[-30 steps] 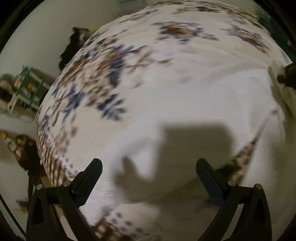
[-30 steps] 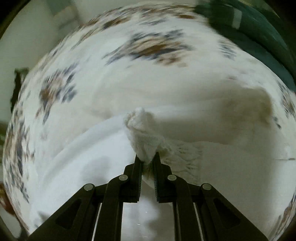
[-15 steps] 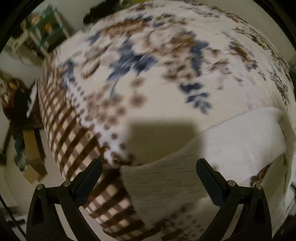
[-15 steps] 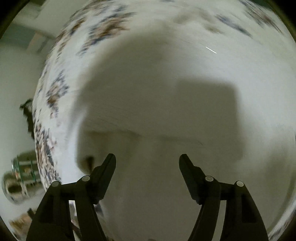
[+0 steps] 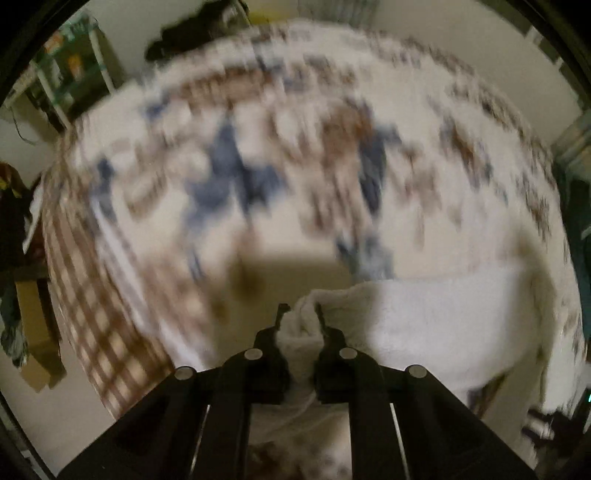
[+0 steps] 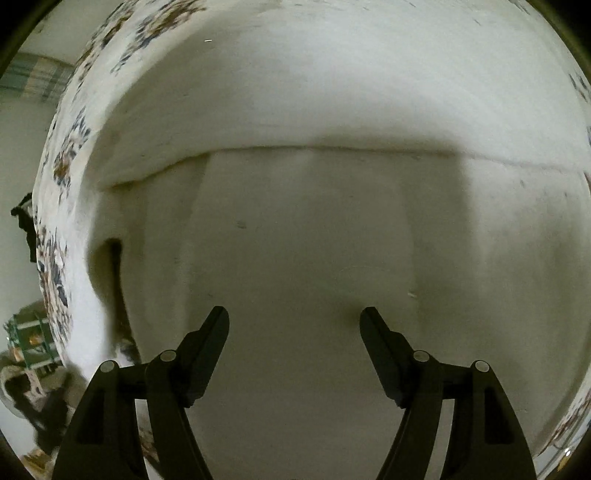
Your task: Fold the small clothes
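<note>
A white textured cloth lies on a bed with a floral sheet. My left gripper is shut on a bunched corner of the white cloth at its left end. In the right wrist view the same white cloth fills the frame, with a fold edge running across it. My right gripper is open and empty, just above the cloth's flat front layer.
The bed's checked side drops to the floor at the left. A green shelf rack and dark clothes stand by the far wall. A teal item lies at the bed's right edge.
My left gripper has closed on the cloth's left corner; it was open before. My right gripper let go of the cloth a second ago and stays open over it.
</note>
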Demonstrator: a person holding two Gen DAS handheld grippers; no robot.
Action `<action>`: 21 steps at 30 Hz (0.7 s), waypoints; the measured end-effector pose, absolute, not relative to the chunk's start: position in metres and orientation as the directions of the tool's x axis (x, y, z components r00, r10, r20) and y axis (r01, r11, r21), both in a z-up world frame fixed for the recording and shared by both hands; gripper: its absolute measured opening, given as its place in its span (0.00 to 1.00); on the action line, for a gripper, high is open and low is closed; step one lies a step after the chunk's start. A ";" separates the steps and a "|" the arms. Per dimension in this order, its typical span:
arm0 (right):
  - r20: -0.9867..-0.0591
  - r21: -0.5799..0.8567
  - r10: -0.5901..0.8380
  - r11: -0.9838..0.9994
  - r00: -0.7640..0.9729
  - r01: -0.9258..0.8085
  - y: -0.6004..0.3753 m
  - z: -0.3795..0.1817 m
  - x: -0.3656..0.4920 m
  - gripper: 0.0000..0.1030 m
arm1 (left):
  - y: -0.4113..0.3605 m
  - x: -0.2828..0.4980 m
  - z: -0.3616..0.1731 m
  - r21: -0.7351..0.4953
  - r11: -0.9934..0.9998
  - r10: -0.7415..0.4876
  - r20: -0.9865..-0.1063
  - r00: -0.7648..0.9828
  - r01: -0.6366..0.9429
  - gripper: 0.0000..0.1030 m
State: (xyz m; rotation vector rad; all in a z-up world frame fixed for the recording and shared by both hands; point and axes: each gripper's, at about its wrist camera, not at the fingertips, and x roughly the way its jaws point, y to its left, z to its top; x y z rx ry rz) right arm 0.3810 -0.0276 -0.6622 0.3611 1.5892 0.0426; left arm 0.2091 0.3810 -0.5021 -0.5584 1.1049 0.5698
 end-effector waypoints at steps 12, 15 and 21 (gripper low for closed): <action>-0.978 0.210 0.207 0.963 0.037 0.171 0.046 -0.670 0.390 0.73 | 0.451 0.238 -0.514 -0.260 0.555 0.141 -0.907 0.397 -0.790 0.80; -0.975 0.223 0.221 0.960 0.031 0.168 0.046 -0.670 0.382 0.76 | 0.450 0.208 -0.512 -0.289 0.478 0.143 -0.906 0.398 -0.829 0.88; -0.981 0.196 0.194 0.961 0.027 0.197 0.022 -0.659 0.375 0.76 | 0.428 0.178 -0.553 -0.433 0.263 -0.026 -0.896 0.443 -0.862 0.86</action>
